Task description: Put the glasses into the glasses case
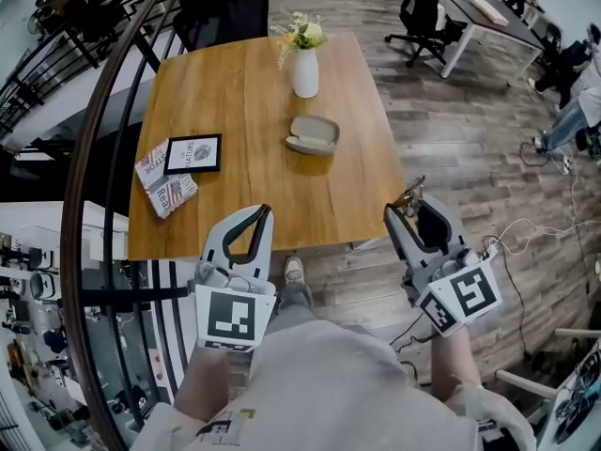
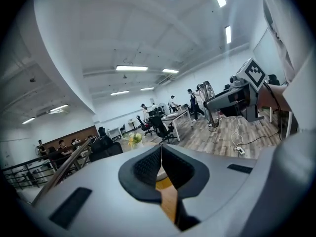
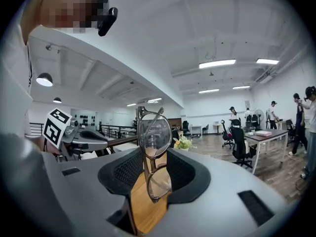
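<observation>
A grey oval glasses case (image 1: 313, 134) lies near the middle of the wooden table (image 1: 244, 92), in front of a white vase; its lid looks raised. My right gripper (image 1: 411, 212) hangs off the table's near right corner, shut on brown-framed glasses (image 1: 410, 196). In the right gripper view the glasses (image 3: 154, 135) stand on end between the pads (image 3: 129, 169), one lens above the other. My left gripper (image 1: 265, 210) hovers at the table's near edge, jaws shut with nothing in them (image 2: 160, 162). Both grippers are well short of the case.
A white vase of flowers (image 1: 304, 69) stands behind the case. A framed picture (image 1: 192, 153) and booklets (image 1: 167, 181) lie at the table's left. A black chair (image 1: 223, 12) sits at the far side, a railing (image 1: 103, 158) runs along the left. Cables (image 1: 526, 242) lie on the floor.
</observation>
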### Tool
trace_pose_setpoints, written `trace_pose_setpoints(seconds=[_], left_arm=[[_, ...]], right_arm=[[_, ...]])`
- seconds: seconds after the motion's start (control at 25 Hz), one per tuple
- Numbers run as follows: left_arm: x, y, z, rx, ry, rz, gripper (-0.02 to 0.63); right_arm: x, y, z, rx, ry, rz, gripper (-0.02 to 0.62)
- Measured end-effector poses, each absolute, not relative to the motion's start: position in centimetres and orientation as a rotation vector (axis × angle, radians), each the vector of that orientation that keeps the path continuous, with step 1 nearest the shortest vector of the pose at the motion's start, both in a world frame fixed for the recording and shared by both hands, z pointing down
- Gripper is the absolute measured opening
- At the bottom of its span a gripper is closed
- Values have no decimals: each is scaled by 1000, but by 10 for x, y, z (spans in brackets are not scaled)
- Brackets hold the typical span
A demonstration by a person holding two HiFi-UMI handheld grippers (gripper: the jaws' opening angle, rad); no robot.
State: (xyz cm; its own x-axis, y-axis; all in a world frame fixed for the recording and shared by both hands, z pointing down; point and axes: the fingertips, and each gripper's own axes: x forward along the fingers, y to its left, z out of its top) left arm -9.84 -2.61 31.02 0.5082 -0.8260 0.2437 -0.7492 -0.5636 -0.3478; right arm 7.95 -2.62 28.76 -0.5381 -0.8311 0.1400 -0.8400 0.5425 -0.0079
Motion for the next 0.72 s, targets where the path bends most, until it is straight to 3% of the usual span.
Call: trace_pose_setpoints(seconds=[0.36, 0.72], left_arm=[[-146, -157, 320, -2587, 1235, -613, 18], [-169, -218, 336, -2632, 1192, -629, 18]], right_arm=[[25, -160, 301, 1441, -2590, 170, 172], [-2, -218, 319, 1448, -2542, 212, 172]])
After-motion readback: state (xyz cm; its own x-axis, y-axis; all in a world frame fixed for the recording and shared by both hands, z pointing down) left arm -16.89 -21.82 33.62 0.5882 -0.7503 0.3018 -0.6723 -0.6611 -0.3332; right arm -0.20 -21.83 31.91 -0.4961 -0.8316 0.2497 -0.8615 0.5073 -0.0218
